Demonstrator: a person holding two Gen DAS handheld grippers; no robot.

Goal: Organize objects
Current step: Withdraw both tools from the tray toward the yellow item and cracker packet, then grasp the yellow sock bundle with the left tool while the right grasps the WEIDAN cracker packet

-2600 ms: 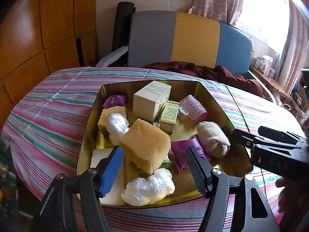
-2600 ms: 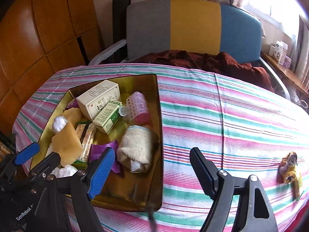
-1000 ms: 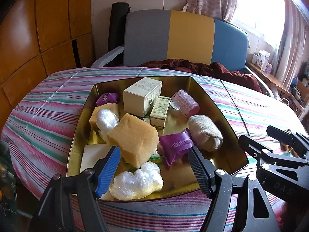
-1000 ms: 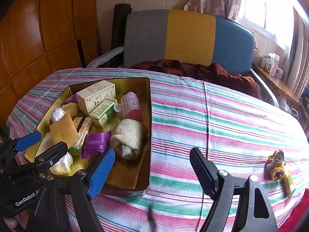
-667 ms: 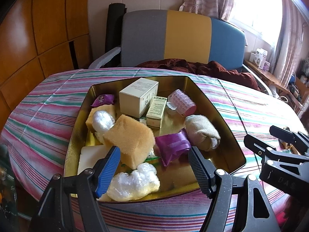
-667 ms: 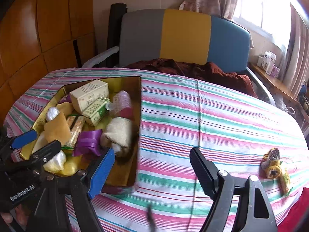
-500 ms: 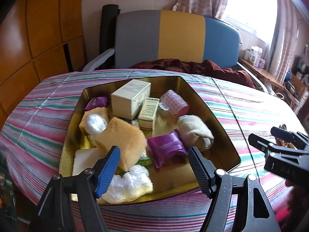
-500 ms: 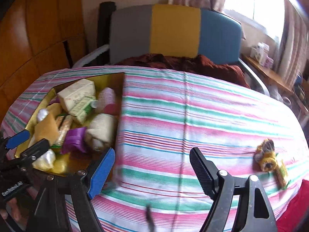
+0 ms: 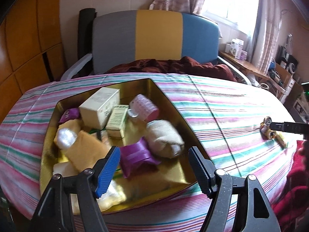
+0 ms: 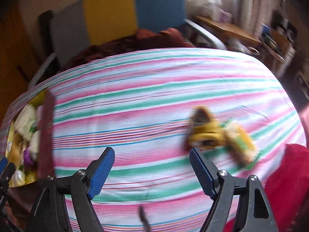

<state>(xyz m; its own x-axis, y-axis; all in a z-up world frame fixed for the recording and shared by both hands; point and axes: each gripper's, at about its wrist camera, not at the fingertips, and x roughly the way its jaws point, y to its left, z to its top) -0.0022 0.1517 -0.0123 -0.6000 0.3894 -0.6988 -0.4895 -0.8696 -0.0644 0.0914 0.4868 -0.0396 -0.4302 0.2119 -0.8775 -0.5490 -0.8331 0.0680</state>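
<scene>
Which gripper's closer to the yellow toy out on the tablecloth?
Right. The right gripper is open with the yellow toy just past its right-hand finger. The left gripper, also open, hangs over the gold tin, with the toy far across the cloth.

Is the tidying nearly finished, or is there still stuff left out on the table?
Mostly done: the gold tin already holds boxes, sponges and a rolled sock. Nothing is in hand; the left gripper and right gripper are both open. Left: the yellow-brown bundle on the striped cloth, which the right gripper faces.

Glossy gold metal tin, matt striped cloth tablecloth, porous sponge
</scene>
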